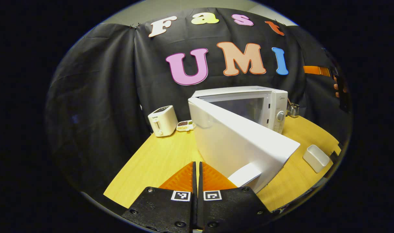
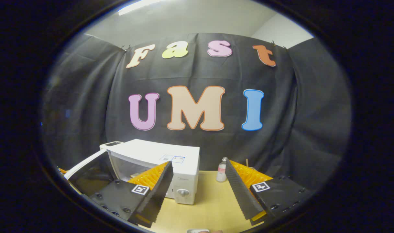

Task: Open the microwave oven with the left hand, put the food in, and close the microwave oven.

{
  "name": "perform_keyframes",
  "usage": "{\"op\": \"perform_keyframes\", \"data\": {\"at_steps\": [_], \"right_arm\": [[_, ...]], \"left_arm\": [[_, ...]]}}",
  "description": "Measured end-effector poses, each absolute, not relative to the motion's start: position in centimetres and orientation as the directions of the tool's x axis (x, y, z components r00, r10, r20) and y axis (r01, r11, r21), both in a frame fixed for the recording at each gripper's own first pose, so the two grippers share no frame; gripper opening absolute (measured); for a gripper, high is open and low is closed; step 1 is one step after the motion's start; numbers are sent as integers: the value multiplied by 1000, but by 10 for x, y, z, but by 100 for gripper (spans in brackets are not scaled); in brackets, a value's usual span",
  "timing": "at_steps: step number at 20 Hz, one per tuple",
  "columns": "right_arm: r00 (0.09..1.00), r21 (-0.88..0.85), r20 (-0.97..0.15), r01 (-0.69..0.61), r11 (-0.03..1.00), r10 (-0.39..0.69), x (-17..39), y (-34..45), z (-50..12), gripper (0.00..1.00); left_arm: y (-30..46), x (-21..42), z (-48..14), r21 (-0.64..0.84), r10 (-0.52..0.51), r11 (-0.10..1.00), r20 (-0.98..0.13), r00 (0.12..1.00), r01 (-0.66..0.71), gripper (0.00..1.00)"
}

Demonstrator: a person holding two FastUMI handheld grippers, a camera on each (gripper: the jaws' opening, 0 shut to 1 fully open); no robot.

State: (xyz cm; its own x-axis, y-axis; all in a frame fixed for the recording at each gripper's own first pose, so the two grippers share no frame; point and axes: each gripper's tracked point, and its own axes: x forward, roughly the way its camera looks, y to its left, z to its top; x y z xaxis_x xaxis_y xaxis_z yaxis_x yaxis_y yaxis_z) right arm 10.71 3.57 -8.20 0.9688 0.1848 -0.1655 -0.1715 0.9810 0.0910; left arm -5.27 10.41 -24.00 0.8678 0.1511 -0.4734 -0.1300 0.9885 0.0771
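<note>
With the white box-shaped microwave oven (image 1: 248, 106) open on the wooden tabletop (image 1: 158, 161), its door (image 1: 239, 142) swung out beside the pressed-together left tongs (image 1: 197, 181), the spread, empty right tongs (image 2: 197, 191) should next fetch the white rectangular food tub (image 1: 316, 158) right of the microwave.

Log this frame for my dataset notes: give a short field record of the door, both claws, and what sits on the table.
door: open, swung out from the microwave; door
left claw: shut, empty, near the door's edge
right claw: open, empty, facing the microwave
table: toaster, small dish beside it, white tray, bottle
food: not yet in either claw
</note>
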Motion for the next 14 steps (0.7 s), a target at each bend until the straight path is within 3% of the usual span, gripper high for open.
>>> {"op": "perform_keyframes", "data": {"at_steps": [1,3,4,5,6,7,12,14], "right_arm": [[969,82,-157,-178,981,189,103,34,-79,98],[968,64,-154,-189,980,197,94,32,-76,98],[969,54,-151,-192,980,198,91,31,-74,91],[969,40,-144,-198,979,202,88,30,-72,91],[970,26,-137,-199,980,201,85,27,-70,99],[968,14,-134,-212,977,212,81,27,-70,92],[963,-1,-148,-227,974,225,68,22,-75,100],[962,18,-147,-228,974,228,63,20,-74,97]], "left_arm": [[94,-48,-242,66,124,992,-476,870,-105,0],[72,-38,-243,73,75,996,-478,875,-46,0],[61,-32,-243,79,54,997,-479,876,-18,0],[52,-25,-245,78,31,997,-477,878,8,0],[43,-19,-246,70,7,997,-476,879,30,0],[33,-12,-247,55,-14,997,-477,879,46,0],[-1,21,-252,17,-76,995,-478,875,95,1],[-8,35,-256,10,-89,994,-477,874,107,1]]}}
